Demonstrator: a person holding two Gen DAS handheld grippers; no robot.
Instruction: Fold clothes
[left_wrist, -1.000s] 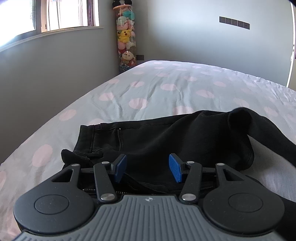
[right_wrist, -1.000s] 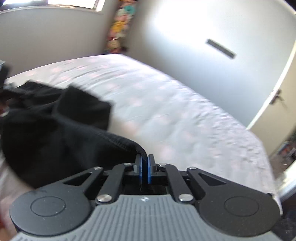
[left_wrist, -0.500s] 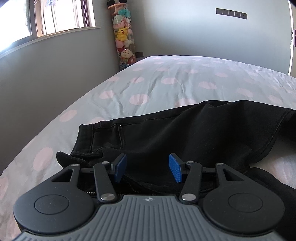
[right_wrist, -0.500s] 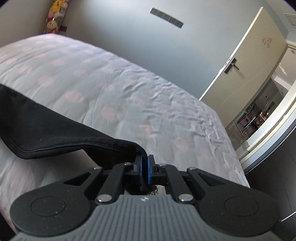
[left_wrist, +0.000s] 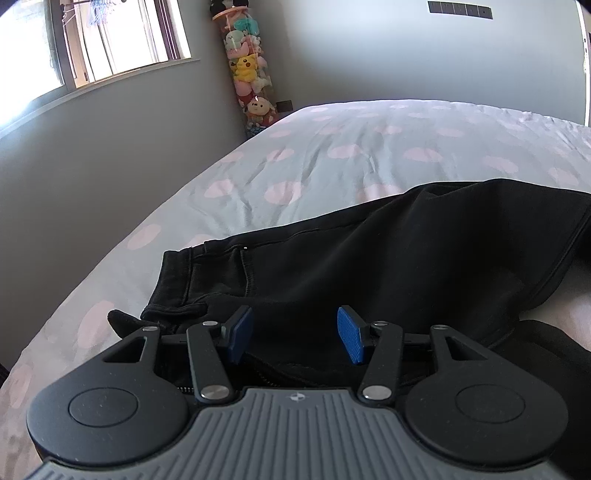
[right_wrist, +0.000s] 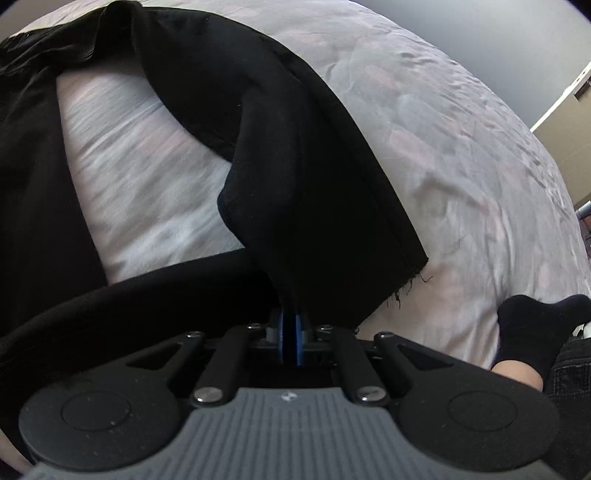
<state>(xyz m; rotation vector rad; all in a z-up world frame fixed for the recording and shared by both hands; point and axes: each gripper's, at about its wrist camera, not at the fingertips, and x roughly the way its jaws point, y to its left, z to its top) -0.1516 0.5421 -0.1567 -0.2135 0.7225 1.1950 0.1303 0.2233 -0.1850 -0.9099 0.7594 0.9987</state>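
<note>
Black trousers (left_wrist: 369, 258) lie on the polka-dot bed sheet (left_wrist: 332, 155), waistband to the left. My left gripper (left_wrist: 295, 334) hovers open just above the waistband area, its blue pads well apart, with the cloth lying below them. In the right wrist view my right gripper (right_wrist: 290, 343) is shut on the end of one trouser leg (right_wrist: 314, 184), close to its frayed hem (right_wrist: 406, 280). That leg runs away from the pads across the sheet (right_wrist: 461, 147) toward the rest of the trousers at upper left. The second leg passes dark under the right gripper.
A clear tube of plush toys (left_wrist: 247, 74) stands in the far corner beside a window (left_wrist: 110, 37). A person's foot in a black sock (right_wrist: 535, 325) rests on the bed at lower right. A door (right_wrist: 565, 96) shows beyond the bed's far edge.
My right gripper has come down toward the bed with the trouser leg and tipped downward. The raised leg has been drawn out to the right and lies flatter. My left gripper has barely moved.
</note>
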